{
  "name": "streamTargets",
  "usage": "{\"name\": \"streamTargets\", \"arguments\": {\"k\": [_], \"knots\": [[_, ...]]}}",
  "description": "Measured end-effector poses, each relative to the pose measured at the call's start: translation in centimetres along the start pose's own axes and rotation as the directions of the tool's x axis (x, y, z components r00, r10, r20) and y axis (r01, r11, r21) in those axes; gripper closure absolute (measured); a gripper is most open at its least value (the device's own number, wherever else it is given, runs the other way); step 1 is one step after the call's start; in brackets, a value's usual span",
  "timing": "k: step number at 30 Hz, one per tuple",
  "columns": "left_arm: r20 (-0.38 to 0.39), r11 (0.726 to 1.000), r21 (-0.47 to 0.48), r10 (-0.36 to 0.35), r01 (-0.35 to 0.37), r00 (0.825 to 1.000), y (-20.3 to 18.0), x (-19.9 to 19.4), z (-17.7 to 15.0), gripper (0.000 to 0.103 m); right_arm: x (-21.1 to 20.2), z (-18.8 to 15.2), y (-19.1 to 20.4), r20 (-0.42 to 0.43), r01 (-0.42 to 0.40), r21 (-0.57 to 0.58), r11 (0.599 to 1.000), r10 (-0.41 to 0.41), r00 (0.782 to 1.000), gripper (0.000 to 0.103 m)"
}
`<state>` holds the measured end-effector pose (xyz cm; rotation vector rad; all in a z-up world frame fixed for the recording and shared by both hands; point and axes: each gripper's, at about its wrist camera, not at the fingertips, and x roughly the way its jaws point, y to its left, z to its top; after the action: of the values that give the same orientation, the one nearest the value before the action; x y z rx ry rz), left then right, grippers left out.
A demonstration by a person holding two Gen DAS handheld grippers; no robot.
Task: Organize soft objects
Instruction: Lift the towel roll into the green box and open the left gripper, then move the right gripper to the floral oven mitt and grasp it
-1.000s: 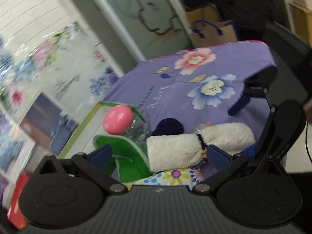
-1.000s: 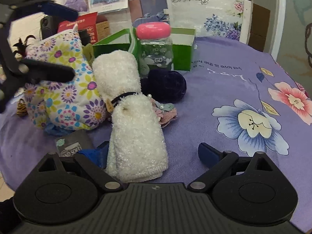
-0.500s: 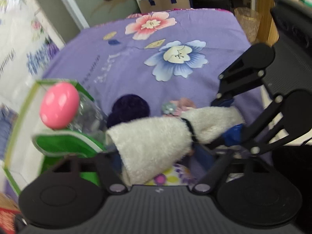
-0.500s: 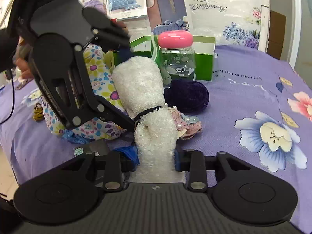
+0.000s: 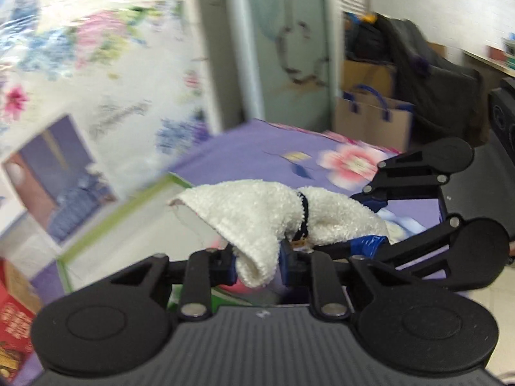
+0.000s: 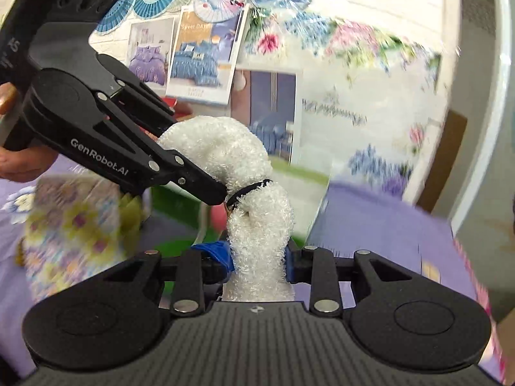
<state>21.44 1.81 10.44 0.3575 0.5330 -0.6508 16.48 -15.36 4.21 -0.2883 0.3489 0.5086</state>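
Observation:
A rolled white fluffy towel (image 5: 257,215) with a black band (image 5: 304,222) around its middle hangs in the air above the purple floral cloth (image 5: 257,148). My left gripper (image 5: 257,268) is shut on one end of it. My right gripper (image 6: 259,262) is shut on the other end of the towel (image 6: 257,225). The left gripper also shows in the right wrist view (image 6: 206,189), and the right gripper shows in the left wrist view (image 5: 373,222). The towel bends in an arc between them.
A green-edged box (image 5: 135,202) lies below the towel at the left, with something pink (image 5: 222,244) under it. A floral fabric bag (image 6: 74,225) sits at the left. A red carton (image 5: 13,318) and a brown paper bag (image 5: 370,119) stand nearby.
Both grippers have lifted the towel off the cloth and up into the air. The left gripper has closed on its end. The views are now blurred by motion.

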Motion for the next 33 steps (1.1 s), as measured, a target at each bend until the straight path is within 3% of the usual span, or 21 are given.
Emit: {"name": "streamTargets", "arguments": {"k": [5, 7, 9, 14, 20, 23, 27, 33], "knots": [[-0.052, 0.987, -0.061, 0.143, -0.146, 0.988, 6.5, 4.3, 2.3, 0.077, 8.6, 3.7, -2.0, -0.022, -0.037, -0.030, 0.999, 0.036, 0.999, 0.089], [-0.072, 0.974, -0.069, 0.211, -0.216, 0.975, 8.6, 6.1, 2.5, 0.034, 11.6, 4.4, -2.5, -0.053, -0.059, -0.033, 0.998, 0.057, 0.997, 0.085], [-0.095, 0.960, -0.081, 0.259, -0.266, 0.961, 10.5, 7.3, 2.2, 0.034, 14.0, 4.6, -3.2, -0.068, -0.073, -0.004, 0.997, 0.073, 0.995, 0.082], [-0.141, 0.949, -0.174, 0.241, -0.263, 0.960, 14.0, 8.0, 1.2, 0.033, 16.4, 4.5, -4.1, -0.047, -0.064, 0.057, 0.996, 0.067, 0.997, 0.078], [-0.157, 0.939, -0.195, 0.255, -0.283, 0.954, 13.9, 6.9, 0.2, 0.033, 15.5, 5.2, -4.5, -0.015, -0.050, 0.079, 0.996, 0.051, 0.999, 0.075], [-0.135, 0.936, -0.197, 0.267, -0.290, 0.954, 12.6, 4.9, -0.3, 0.033, 13.1, 4.9, -3.8, -0.010, -0.043, 0.068, 0.997, 0.044, 0.999, 0.074], [-0.087, 0.921, -0.254, 0.284, -0.297, 0.955, 10.7, 0.3, -1.2, 0.032, 7.7, 3.7, -1.6, 0.013, -0.029, 0.049, 0.998, 0.029, 1.000, 0.073], [-0.025, 0.884, -0.323, 0.349, -0.338, 0.937, 7.0, -7.7, -4.5, 0.029, 0.4, 0.5, 4.1, 0.058, -0.100, 0.071, 0.993, 0.095, 0.994, 0.071]]}}
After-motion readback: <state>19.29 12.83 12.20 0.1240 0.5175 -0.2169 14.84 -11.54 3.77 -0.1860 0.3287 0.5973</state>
